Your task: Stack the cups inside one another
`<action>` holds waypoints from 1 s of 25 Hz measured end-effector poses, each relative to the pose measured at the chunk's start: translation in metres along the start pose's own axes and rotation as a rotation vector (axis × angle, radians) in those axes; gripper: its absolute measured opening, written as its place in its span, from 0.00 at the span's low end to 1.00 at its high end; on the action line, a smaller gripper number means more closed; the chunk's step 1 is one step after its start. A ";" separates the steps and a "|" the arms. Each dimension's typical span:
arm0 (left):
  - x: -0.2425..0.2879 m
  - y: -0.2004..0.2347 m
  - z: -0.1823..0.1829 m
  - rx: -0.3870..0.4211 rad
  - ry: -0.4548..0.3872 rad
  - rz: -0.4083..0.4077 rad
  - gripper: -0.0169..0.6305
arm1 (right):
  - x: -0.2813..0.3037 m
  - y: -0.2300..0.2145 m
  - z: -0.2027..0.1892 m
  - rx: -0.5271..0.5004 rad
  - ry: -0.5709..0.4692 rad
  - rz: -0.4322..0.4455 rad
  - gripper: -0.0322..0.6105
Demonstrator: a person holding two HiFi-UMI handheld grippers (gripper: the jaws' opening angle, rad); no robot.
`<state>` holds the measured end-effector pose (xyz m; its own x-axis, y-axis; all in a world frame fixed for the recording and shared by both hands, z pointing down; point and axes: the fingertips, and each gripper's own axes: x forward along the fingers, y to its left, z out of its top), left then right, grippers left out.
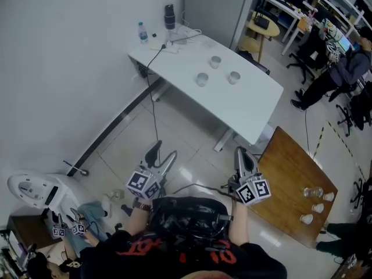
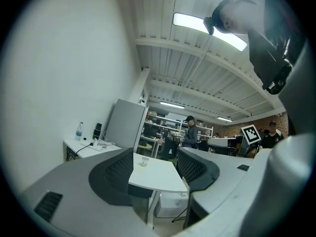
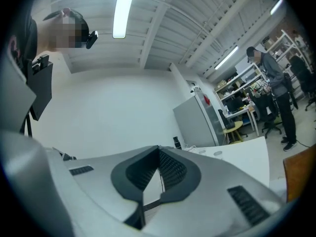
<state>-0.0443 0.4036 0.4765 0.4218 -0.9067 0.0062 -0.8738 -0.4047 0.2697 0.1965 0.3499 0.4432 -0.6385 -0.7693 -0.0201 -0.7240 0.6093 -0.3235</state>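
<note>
A pale tiled floor (image 1: 186, 129) lies open between the person and a white table (image 1: 244, 103), which stands corner-on beside the white wall (image 1: 70, 68). A dark rail (image 1: 116, 127) runs along the foot of the wall, and a black cable (image 1: 152, 97) hangs from the table's left edge down to the floor. A wooden table (image 1: 285, 167) stands to the right, with a strip of floor between it and the white table's legs. Office chairs and a seated person (image 1: 349, 68) fill the far right of the room. The three cups (image 1: 215, 61) are small, clear and upright. They stand apart from one another in a loose triangle in the middle of the white table, clear of its edges, and none sits inside another. A water bottle (image 1: 142, 32) and a dark flask (image 1: 169, 16) stand at the table's far end by the wall. A few similar small cups (image 1: 317, 207) stand grouped near the far edge of the wooden table. The left gripper (image 1: 164, 153) is held level over the floor with its jaws spread apart. Nothing is between them, and one cup on the white table shows far off through the gap. The right gripper (image 1: 241, 153), also well away from the cups, has its jaws pressed together at the tips and holds nothing.
</note>
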 end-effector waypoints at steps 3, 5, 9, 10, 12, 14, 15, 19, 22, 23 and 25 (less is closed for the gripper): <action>0.001 -0.002 -0.003 0.002 0.028 0.007 0.45 | 0.008 0.000 -0.005 0.003 0.031 0.010 0.06; 0.002 -0.002 -0.004 0.008 0.038 0.021 0.45 | 0.016 -0.002 -0.009 0.011 0.044 0.024 0.06; 0.011 0.009 -0.008 -0.004 0.042 0.053 0.45 | 0.039 -0.009 -0.016 0.015 0.067 0.052 0.06; 0.013 0.012 -0.009 -0.005 0.047 0.060 0.45 | 0.046 -0.011 -0.019 0.018 0.077 0.061 0.06; 0.018 0.020 -0.008 -0.001 0.047 0.083 0.45 | 0.061 -0.014 -0.023 0.023 0.090 0.084 0.06; 0.027 0.031 -0.002 0.011 0.034 0.115 0.45 | 0.081 -0.020 -0.022 0.023 0.092 0.116 0.06; 0.032 0.037 0.001 0.016 0.026 0.133 0.45 | 0.092 -0.024 -0.021 0.025 0.092 0.133 0.06; 0.052 0.054 0.007 0.014 0.018 0.188 0.45 | 0.130 -0.043 -0.020 0.041 0.099 0.181 0.06; 0.074 0.064 0.008 0.015 0.020 0.209 0.43 | 0.160 -0.060 -0.015 0.047 0.092 0.205 0.06; 0.083 0.067 0.010 0.018 0.017 0.213 0.43 | 0.169 -0.065 -0.012 0.049 0.089 0.213 0.06; 0.102 0.073 0.014 0.023 0.008 0.217 0.43 | 0.184 -0.077 -0.005 0.050 0.085 0.224 0.06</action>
<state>-0.0683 0.2800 0.4832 0.2246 -0.9719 0.0697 -0.9497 -0.2024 0.2389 0.1333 0.1625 0.4694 -0.8027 -0.5962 -0.0180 -0.5495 0.7508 -0.3666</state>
